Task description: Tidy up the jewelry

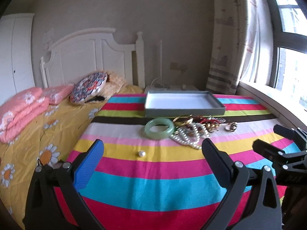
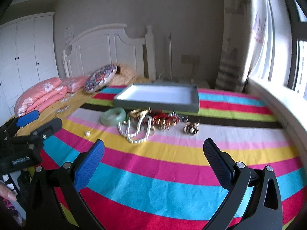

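Note:
On the striped cloth lies a heap of jewelry: a pale green bangle (image 1: 159, 128) (image 2: 113, 116), a pearl necklace (image 1: 189, 136) (image 2: 137, 132), a tangle of gold and red pieces (image 1: 203, 122) (image 2: 163, 119), and a small brooch (image 1: 231, 126) (image 2: 191, 128). A single loose pearl (image 1: 141, 153) (image 2: 87, 133) sits apart, nearer me. Behind the heap stands a shallow grey box (image 1: 151, 111) (image 2: 191, 107) with a white inside and nothing in it. My left gripper (image 1: 153, 149) (image 2: 39, 120) is open, short of the loose pearl. My right gripper (image 2: 154, 149) (image 1: 268, 137) is open, short of the necklace.
The striped cloth (image 1: 153, 187) covers the near part of a bed with a yellow daisy sheet (image 1: 38, 134). Pink folded quilts (image 1: 21, 111) and a patterned round cushion (image 1: 89, 88) lie by the white headboard (image 1: 86, 57). A window ledge (image 1: 272, 99) runs along the right.

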Available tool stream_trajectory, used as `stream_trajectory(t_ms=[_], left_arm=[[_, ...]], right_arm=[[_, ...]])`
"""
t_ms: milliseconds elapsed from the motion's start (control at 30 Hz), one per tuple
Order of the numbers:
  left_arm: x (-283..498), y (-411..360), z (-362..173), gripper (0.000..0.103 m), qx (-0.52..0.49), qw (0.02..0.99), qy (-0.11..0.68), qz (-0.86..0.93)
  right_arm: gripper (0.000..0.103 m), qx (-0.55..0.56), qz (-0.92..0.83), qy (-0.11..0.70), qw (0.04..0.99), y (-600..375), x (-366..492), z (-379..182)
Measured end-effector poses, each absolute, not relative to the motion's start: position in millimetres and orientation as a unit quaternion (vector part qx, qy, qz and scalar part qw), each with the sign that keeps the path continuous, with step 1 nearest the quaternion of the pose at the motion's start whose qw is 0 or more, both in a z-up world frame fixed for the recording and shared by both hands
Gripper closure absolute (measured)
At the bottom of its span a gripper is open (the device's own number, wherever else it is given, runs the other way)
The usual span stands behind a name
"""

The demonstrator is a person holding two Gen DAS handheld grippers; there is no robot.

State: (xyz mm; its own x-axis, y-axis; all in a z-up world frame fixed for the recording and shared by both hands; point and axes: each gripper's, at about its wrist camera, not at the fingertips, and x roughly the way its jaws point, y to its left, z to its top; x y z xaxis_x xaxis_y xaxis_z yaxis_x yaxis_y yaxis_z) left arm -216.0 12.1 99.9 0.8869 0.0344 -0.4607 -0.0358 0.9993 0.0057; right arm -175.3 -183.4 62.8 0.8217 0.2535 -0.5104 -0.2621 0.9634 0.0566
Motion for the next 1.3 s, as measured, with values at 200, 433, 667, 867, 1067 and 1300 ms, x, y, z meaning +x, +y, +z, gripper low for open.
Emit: stream_trajectory(t_ms=[200,433,667,867,1067,1300], left_arm=[[-201,28,84,0.002,0.015,0.968,0.251,0.014],[-144,53,66,0.002,-0.001,0.947,0.323,0.006],[-56,44,36,0.002,0.001,0.920,0.392,-0.029],[-10,40,15,0.002,-0.021,0.901,0.432,-0.035],[10,35,9,0.002,-0.027,0.892,0.448,-0.047],[14,33,9,0.025,-0.039,0.898,0.433,-0.071]], right_arm=[[0.004,-0.027,0.155,0.313,0.937,-178,-145,48],[0.004,-0.049,0.163,0.334,0.927,-168,-105,39],[0.004,-0.035,0.153,0.349,0.924,-189,-69,35],[0.004,-0.033,0.151,0.367,0.917,-195,-50,24],[0.004,-0.049,0.161,0.375,0.912,-182,-37,19],[0.005,-0.068,0.179,0.377,0.906,-159,-10,27]])
